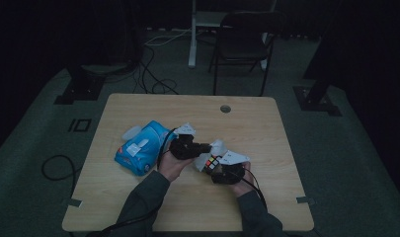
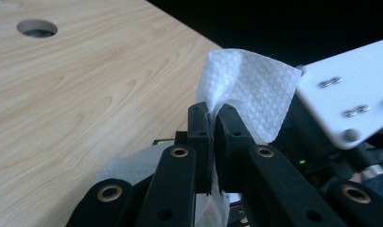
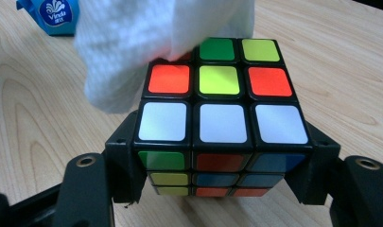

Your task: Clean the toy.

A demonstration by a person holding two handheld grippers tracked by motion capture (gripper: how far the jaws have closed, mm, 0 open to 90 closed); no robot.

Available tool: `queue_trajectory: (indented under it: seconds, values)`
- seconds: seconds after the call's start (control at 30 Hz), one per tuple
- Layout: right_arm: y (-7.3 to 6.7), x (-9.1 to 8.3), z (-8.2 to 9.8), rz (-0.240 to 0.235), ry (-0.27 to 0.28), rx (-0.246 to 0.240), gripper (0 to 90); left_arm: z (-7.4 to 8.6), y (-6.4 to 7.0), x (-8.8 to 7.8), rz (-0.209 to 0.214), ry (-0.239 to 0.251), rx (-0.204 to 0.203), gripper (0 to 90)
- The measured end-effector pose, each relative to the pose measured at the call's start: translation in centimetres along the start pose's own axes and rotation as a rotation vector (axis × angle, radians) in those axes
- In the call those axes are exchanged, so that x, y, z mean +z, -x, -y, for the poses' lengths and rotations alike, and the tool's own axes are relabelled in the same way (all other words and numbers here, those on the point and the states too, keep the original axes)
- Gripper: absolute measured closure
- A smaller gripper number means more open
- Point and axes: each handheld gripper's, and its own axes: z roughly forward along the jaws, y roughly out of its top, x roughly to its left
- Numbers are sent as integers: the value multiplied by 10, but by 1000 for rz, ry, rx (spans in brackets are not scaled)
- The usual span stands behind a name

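With the cube (image 3: 217, 118) clamped between the jaws of the right hand-held gripper (image 3: 217, 189), just above the surface (image 3: 345, 61), near-right of centre, its white-row face is up and open to wiping. Left hand-held gripper (image 2: 212, 137) is clenched on a white tissue (image 2: 248, 94); the loose end stands up past the fingertips. In the right gripper view the tissue (image 3: 146, 42) hangs over the far-left corner of the cube's top face and touches it. Key relation: cube sits just right of the left hand-held gripper (image 1: 200, 148), which is the one nearer the uncovered squares, so I'd judge the next wipe runs left to right across the top. Cube has no long axis; any direction works. Blue tissue pack (image 1: 140, 147) lies on the surface to the left, well apart, with one sheet poking out of its top slot.
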Motion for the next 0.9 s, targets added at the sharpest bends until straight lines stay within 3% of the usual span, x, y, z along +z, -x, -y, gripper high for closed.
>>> queue_trajectory:
  seconds: [0.23, 0.47, 0.63, 0.9]
  values:
    - [0, -3, -2, -1, 13, 0, 343, 10, -5, 9, -34, -26, 2, 864]
    - [0, -4, -2, 1, 11, -1, 343, 14, -3, 13, -81, -47, 52, 838]
    - [1, -4, -2, 3, 7, -1, 344, 16, 2, 13, -125, -81, 118, 783]
    - [2, -6, -2, 8, 9, 10, 344, 19, 6, 10, -127, -97, 137, 692]
